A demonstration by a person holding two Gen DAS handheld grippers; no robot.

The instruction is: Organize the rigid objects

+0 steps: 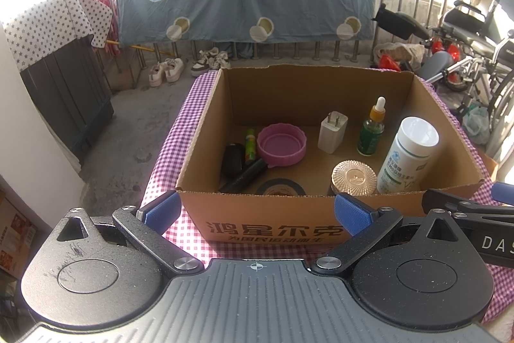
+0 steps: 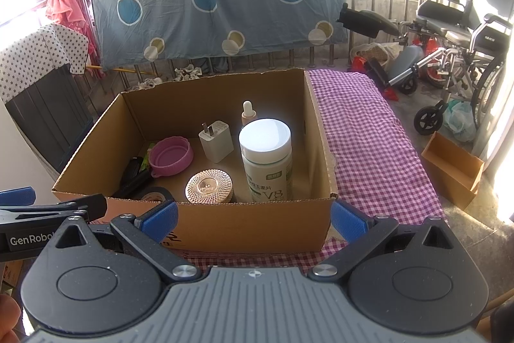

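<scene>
Both grippers, the left gripper (image 1: 255,212) and the right gripper (image 2: 255,221), hover spread wide and empty just short of the cardboard box (image 1: 266,222) on the checked cloth (image 2: 369,130), where the white bottle (image 2: 266,159), charger (image 1: 332,132), dropper bottle (image 1: 372,127), pink lid (image 1: 282,143) and faceted jar (image 2: 208,186) already sit. If anything remains to tidy, I judge it best to come down from above and grip a standing item at mid-body, clear of its neighbours. Only the right view shows the bare cloth beside the box, while the left view shows the dropper bottle whole.
</scene>
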